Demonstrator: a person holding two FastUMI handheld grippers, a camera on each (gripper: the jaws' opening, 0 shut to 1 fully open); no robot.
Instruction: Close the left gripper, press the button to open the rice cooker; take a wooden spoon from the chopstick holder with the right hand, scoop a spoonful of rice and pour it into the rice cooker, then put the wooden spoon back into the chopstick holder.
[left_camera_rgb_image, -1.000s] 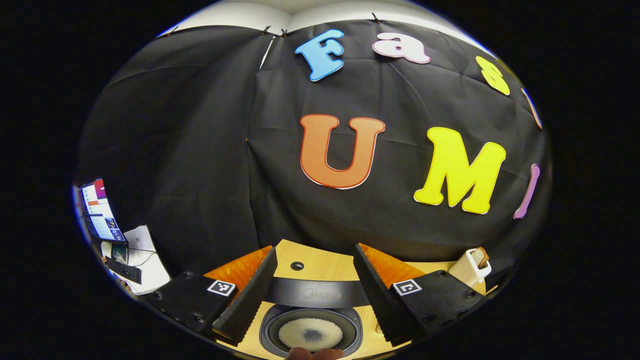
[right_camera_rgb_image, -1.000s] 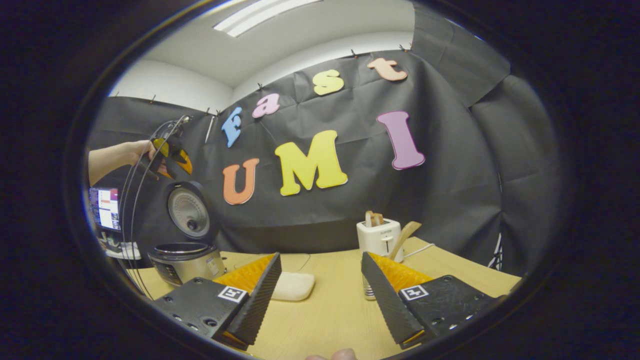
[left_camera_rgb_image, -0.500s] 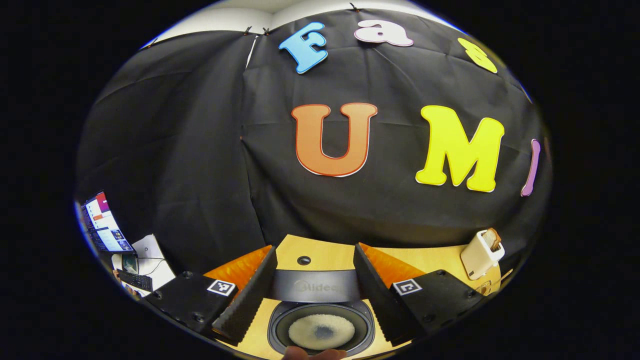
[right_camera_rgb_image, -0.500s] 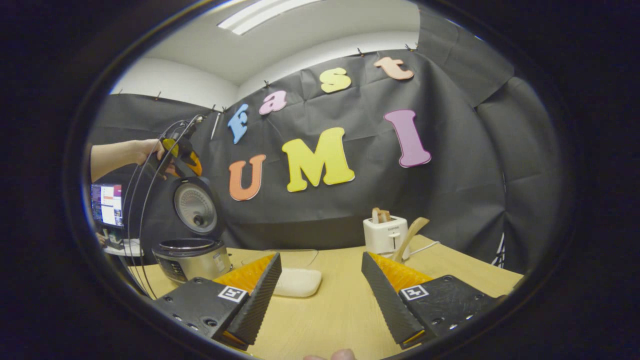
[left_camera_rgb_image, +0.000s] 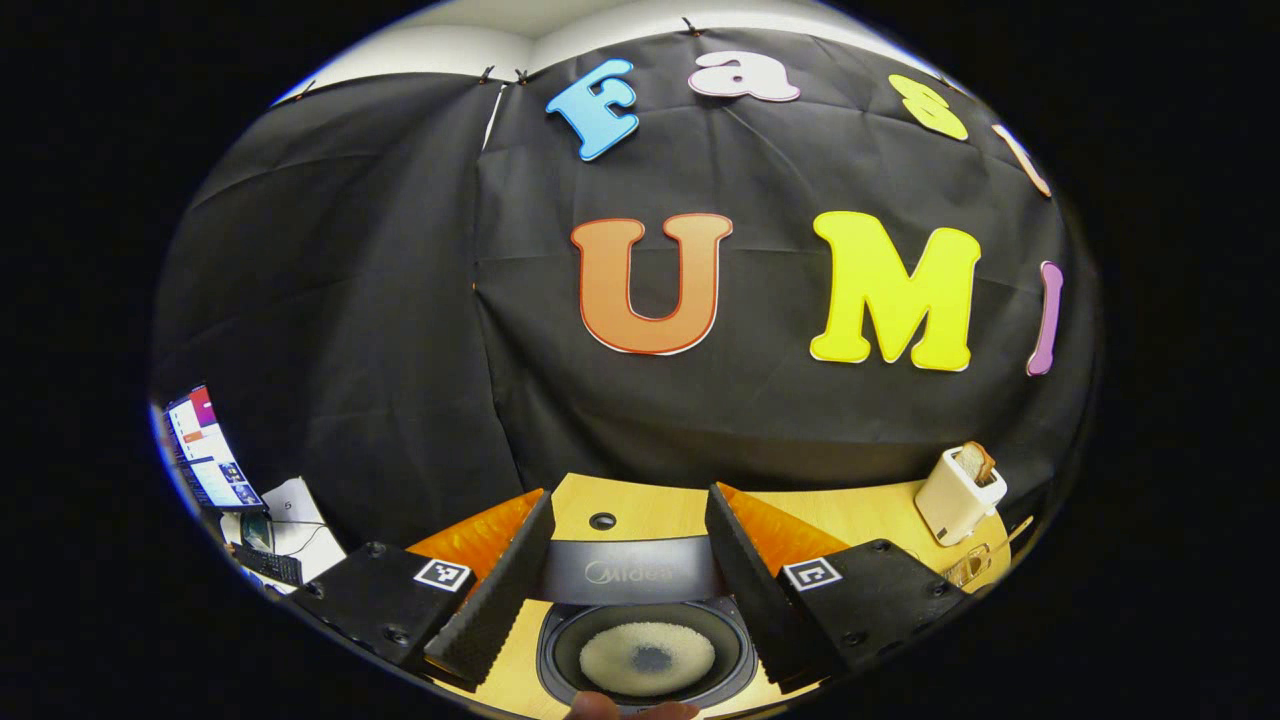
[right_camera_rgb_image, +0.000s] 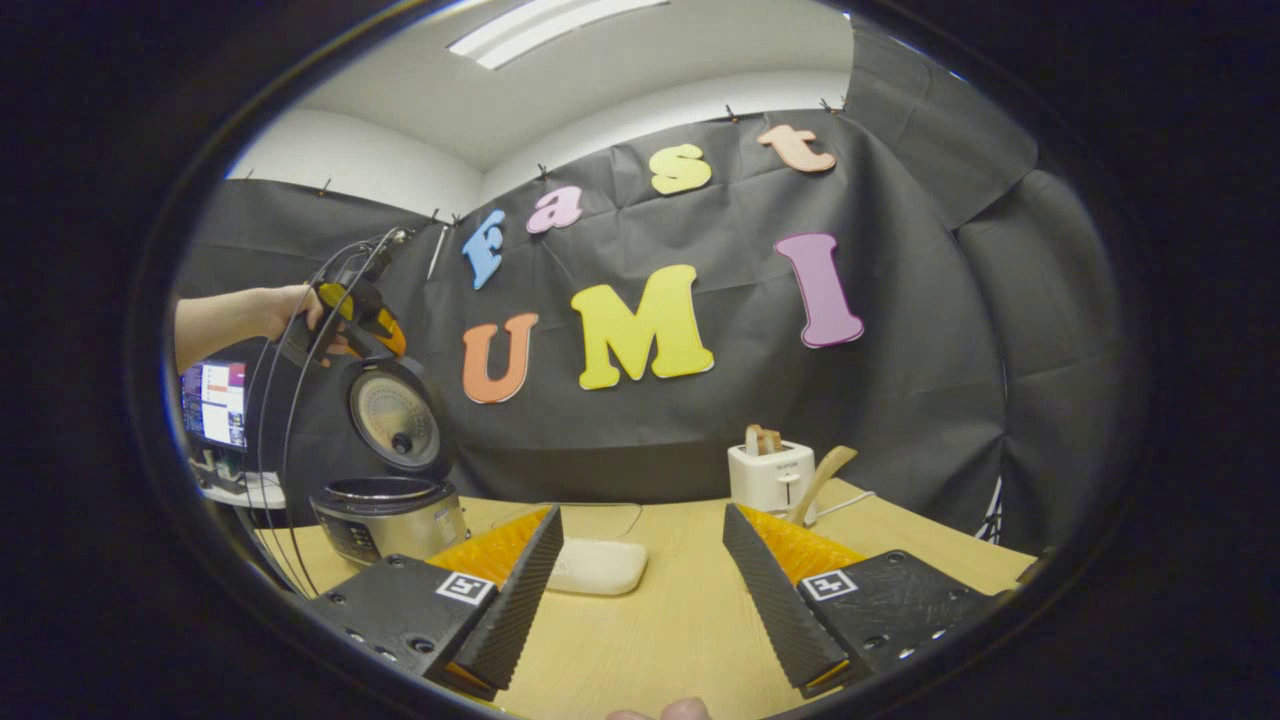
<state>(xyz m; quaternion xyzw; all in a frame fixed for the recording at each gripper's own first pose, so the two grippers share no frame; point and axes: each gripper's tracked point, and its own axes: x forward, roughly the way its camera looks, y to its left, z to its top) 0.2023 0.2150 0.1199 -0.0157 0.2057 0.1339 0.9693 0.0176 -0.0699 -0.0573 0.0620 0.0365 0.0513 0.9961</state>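
Note:
The rice cooker (right_camera_rgb_image: 388, 517) stands at the table's left with its lid (right_camera_rgb_image: 396, 420) raised upright. Just above that lid a hand holds my left gripper (right_camera_rgb_image: 358, 312). In the left gripper view I look down between open fingers, my left gripper (left_camera_rgb_image: 628, 492) over the lid's edge (left_camera_rgb_image: 630, 572) and the inner pot (left_camera_rgb_image: 648, 658), which holds white rice around a dark centre. My right gripper (right_camera_rgb_image: 641, 510) hangs open and empty over the table's middle. Beside the toaster, the wooden spoon (right_camera_rgb_image: 824, 478) leans up; my right finger hides its holder.
A white shallow dish (right_camera_rgb_image: 597, 566) lies on the wooden table (right_camera_rgb_image: 660, 640) just beyond my right gripper. A white toaster (right_camera_rgb_image: 771, 476) with bread stands at the back, also the toaster (left_camera_rgb_image: 960, 494). A lit monitor (left_camera_rgb_image: 208, 450) and keyboard sit off the table's left.
The left gripper has sunk slightly closer to the raised lid, bringing more of the pot into its view. The right gripper drifted a little; both stay open.

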